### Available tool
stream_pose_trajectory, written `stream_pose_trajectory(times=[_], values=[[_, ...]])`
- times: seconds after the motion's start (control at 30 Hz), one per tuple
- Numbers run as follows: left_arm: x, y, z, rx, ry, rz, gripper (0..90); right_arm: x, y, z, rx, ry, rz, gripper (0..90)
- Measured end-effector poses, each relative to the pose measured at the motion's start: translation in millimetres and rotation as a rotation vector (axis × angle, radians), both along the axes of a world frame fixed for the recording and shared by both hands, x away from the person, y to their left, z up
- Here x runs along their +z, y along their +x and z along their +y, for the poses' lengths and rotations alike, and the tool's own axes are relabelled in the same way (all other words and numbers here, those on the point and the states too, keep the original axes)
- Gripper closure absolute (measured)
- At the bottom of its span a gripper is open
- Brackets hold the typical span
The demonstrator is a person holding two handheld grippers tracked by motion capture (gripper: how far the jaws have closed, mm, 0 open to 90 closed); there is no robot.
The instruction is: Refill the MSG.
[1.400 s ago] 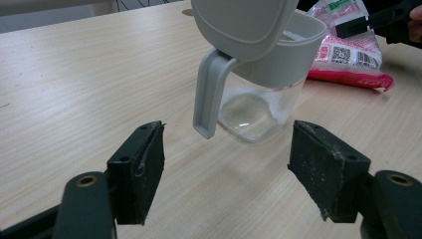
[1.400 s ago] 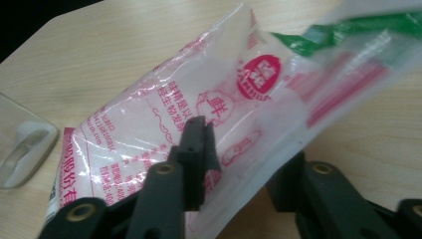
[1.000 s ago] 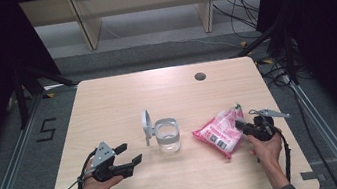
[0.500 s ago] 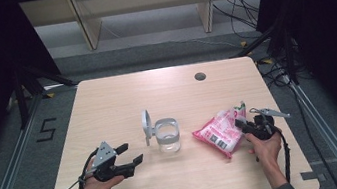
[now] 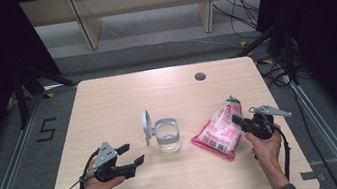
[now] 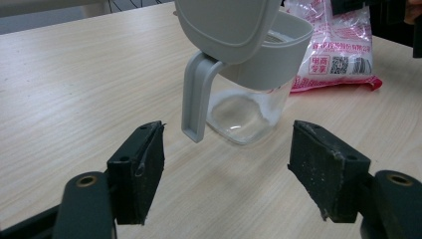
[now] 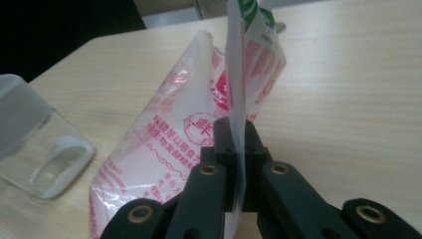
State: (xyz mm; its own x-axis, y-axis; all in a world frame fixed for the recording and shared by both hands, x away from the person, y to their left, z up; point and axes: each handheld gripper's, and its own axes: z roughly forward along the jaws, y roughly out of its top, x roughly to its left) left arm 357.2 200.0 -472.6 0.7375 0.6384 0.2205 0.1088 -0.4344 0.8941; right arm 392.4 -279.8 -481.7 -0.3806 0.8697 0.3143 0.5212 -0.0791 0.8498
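Note:
A pink and white printed bag (image 5: 220, 130) lies on the table's right half, its green-tipped top edge lifted. My right gripper (image 5: 237, 118) is shut on that edge. In the right gripper view the thin plastic (image 7: 189, 134) runs straight between the closed jaws of my right gripper (image 7: 234, 132), which have just closed tighter on it. A glass jar (image 5: 167, 135) with a grey collar stands at the table's middle, its grey lid (image 5: 146, 124) flipped up. My left gripper (image 5: 132, 153) rests left of it, open and holding nothing. In the left gripper view the jar (image 6: 249, 107) stands beyond the spread jaws of my left gripper (image 6: 229, 144).
The wooden table (image 5: 106, 98) has a round cable hole (image 5: 199, 76) near its far edge. Dark stands and cables flank both sides. A wooden frame stands on the floor beyond the table.
The right gripper has barely shifted, still holding the bag's edge. The left hand and the jar have not moved.

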Motion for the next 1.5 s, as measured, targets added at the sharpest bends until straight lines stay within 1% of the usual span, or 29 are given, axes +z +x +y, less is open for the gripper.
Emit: stream_pose_trajectory(times=[0.1,0.17,0.2,0.33,0.37,0.4,0.43,0.47,0.5,0.53,0.57,0.67,0.7,0.73,0.87,0.93,0.97,1.0,1.03,1.07,1.1,1.13,1.23,1.27,1.3,1.37,1.43,1.47,1.5], values=[[0.7,-1.9,-1.3,-0.004,0.009,0.01,29.4,6.1,-1.4,1.8,0.049,-0.056,-0.063,90.0],[1.0,-2.5,-2.3,0.001,0.012,0.005,29.4,8.6,-4.4,4.8,0.058,-0.065,-0.078,90.0],[1.1,-2.5,-3.0,-0.006,0.01,0.01,29.4,10.3,-7.5,7.9,0.039,-0.073,-0.052,90.0],[0.9,-3.8,-5.0,-0.004,0.01,0.013,29.5,13.1,-9.4,8.6,0.07,-0.099,-0.098,90.0],[0.3,-3.5,-6.1,-0.01,0.002,0.009,29.6,14.5,-11.6,11.1,0.059,-0.087,-0.072,90.0],[-0.1,-4.0,-7.5,-0.009,-0.003,0.011,29.6,14.9,-10.3,8.5,0.085,-0.109,-0.105,90.0],[-0.9,-4.0,-8.6,-0.013,-0.007,0.008,29.5,16.2,-11.7,9.4,0.088,-0.101,-0.098,90.0],[-0.1,-5.4,-8.9,-0.007,0.013,0.016,29.5,17.4,-11.8,8.9,0.09,-0.111,-0.108,90.0],[-1.5,-5.6,-11.5,-0.016,-0.004,0.024,29.5,18.4,-13.9,11.3,0.096,-0.081,-0.108,90.0],[-2.0,-5.7,-12.5,-0.02,0.008,0.018,29.5,19.6,-13.6,12.0,0.093,-0.092,-0.133,90.0],[-2.8,-6.5,-14.5,-0.02,0.012,0.021,29.4,22.7,-16.2,12.9,0.105,-0.094,-0.119,90.0],[-3.8,-10.0,-19.6,-0.021,0.011,0.031,29.4,30.5,-21.0,18.8,0.116,-0.092,-0.154,90.0],[-3.5,-10.2,-20.3,-0.027,0.011,0.03,29.4,34.7,-24.4,21.1,0.116,-0.085,-0.148,90.0],[-2.9,-11.1,-21.1,-0.024,0.012,0.031,29.4,36.7,-23.2,21.7,0.137,-0.091,-0.187,90.0],[-2.7,-16.2,-29.0,-0.035,0.008,0.037,29.5,49.7,-30.8,31.2,0.157,-0.084,-0.2,90.0],[-3.7,-19.1,-36.4,-0.045,0.004,0.042,29.6,54.1,-32.4,35.7,0.176,-0.116,-0.231,90.0],[-5.3,-20.8,-41.6,-0.056,-0.005,0.047,29.6,56.8,-35.5,37.3,0.165,-0.125,-0.215,90.0],[-6.7,-22.5,-46.5,-0.061,-0.002,0.048,29.6,58.8,-38.6,39.7,0.179,-0.107,-0.206,90.0],[-7.9,-25.1,-51.6,-0.059,0.002,0.054,29.6,59.5,-37.8,40.9,0.182,-0.118,-0.233,90.0],[-9.4,-26.7,-57.2,-0.072,-0.006,0.068,29.5,61.7,-40.9,43.7,0.181,-0.108,-0.221,90.0],[-15.8,-38.1,-69.7,-0.065,-0.138,0.249,29.5,63.7,-40.9,44.1,0.202,-0.13,-0.25,90.0],[-17.0,-39.0,-74.6,-0.073,-0.145,0.256,29.5,66.1,-42.8,46.5,0.2,-0.126,-0.24,90.0],[-20.5,-41.3,-90.1,-0.096,-0.132,0.266,29.7,73.2,-40.6,47.1,0.234,-0.156,-0.277,90.0],[-21.7,-42.2,-95.9,-0.102,-0.131,0.266,29.8,76.1,-42.0,49.0,0.228,-0.143,-0.26,90.0],[-22.4,-42.7,-101.4,-0.105,-0.108,0.259,30.0,79.7,-42.4,48.5,0.249,-0.156,-0.249,90.0],[-24.4,-44.0,-115.8,-0.123,-0.134,0.268,30.0,83.5,-40.5,49.3,0.263,-0.165,-0.276,90.0],[-25.7,-42.6,-129.1,-0.146,-0.127,0.265,30.2,87.7,-43.1,51.1,0.266,-0.174,-0.244,90.0],[-26.4,-41.8,-136.5,-0.164,-0.135,0.267,30.2,89.5,-43.3,50.2,0.279,-0.191,-0.253,90.0],[-27.1,-40.7,-142.8,-0.162,-0.127,0.255,30.3,90.8,-44.4,51.0,0.285,-0.17,-0.241,90.0]])
